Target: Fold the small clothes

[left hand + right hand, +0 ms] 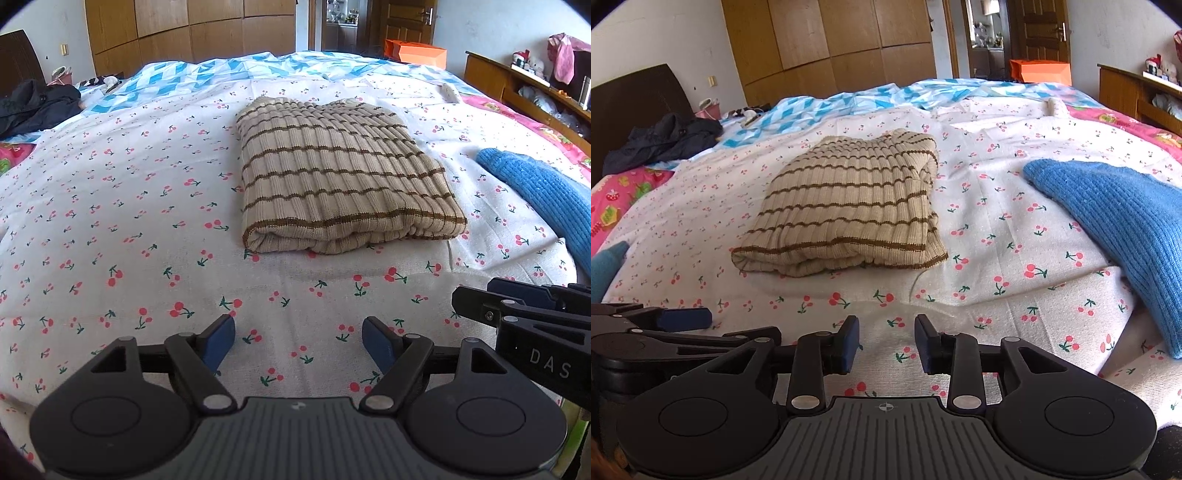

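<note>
A beige sweater with brown stripes (340,181) lies folded in a thick rectangle on the cherry-print sheet (110,229); it also shows in the right wrist view (849,210). My left gripper (298,341) is open and empty, hovering over the sheet short of the sweater's near edge. My right gripper (886,341) is open and empty, also short of the sweater. The right gripper shows at the right edge of the left wrist view (517,306), and the left gripper at the left edge of the right wrist view (665,325).
A blue knitted garment (1115,221) lies to the right of the sweater, also in the left wrist view (543,192). A dark jacket (33,103) lies at the far left. A blue-patterned quilt (221,70) covers the bed's far end. Wooden shelves (524,85) stand at the right.
</note>
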